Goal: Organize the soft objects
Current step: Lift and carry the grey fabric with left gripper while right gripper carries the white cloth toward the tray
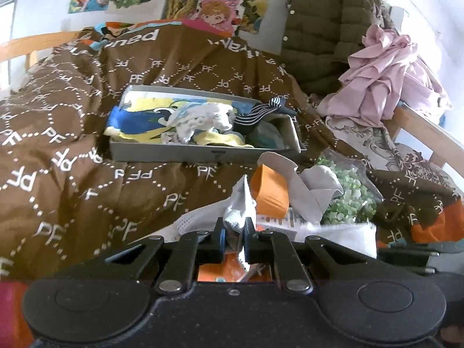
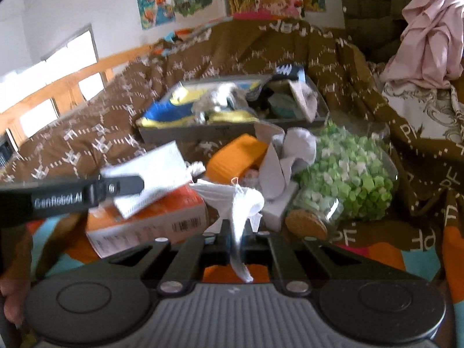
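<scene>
A grey tray [image 1: 162,152] on the brown bedspread holds soft things: a blue-yellow cloth [image 1: 139,119], a white fluffy toy [image 1: 200,121] and a striped sock [image 1: 255,114]. My left gripper [image 1: 235,232] is shut on one end of a white sock [image 1: 239,208] near the front. My right gripper [image 2: 236,232] is shut on the other end of the white sock [image 2: 246,200]. The left gripper's arm [image 2: 72,194] shows at the left of the right wrist view. The tray [image 2: 203,133] lies beyond both grippers.
An orange roll [image 1: 269,191], grey cloth [image 1: 316,188], an orange box [image 2: 145,217] and a corked jar of green paper stars [image 2: 348,179] lie in front of the tray. A pink garment [image 1: 385,72] and an olive jacket [image 1: 324,29] sit at the right.
</scene>
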